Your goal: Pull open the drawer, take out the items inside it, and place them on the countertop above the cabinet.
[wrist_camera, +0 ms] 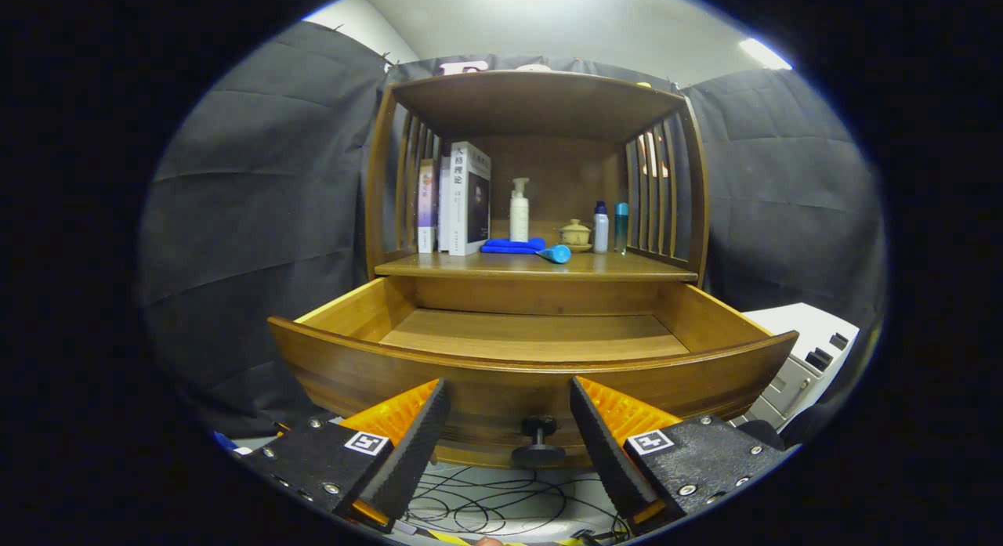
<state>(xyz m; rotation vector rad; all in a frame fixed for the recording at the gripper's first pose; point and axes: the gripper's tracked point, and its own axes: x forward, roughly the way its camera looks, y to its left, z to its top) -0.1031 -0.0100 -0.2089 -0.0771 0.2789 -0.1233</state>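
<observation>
A wooden cabinet has its drawer (533, 374) pulled out toward me, and the drawer's wooden floor (533, 334) lies bare. A dark round knob (538, 440) sticks out of the drawer front, between my fingers. My gripper (509, 397) is open, its fingertips standing just in front of the drawer front on either side of the knob and touching nothing. On the countertop (533, 265) above the drawer lie a blue cloth (511, 246) and a blue tube-like item (556, 254).
Also on the countertop stand books (458, 205), a white pump bottle (519, 211), a small lidded cup (574, 234) and two slim bottles (610, 227). Slatted sides and a top shelf (533, 99) enclose it. A grey appliance (807, 358) sits at right; cables (486, 507) lie below.
</observation>
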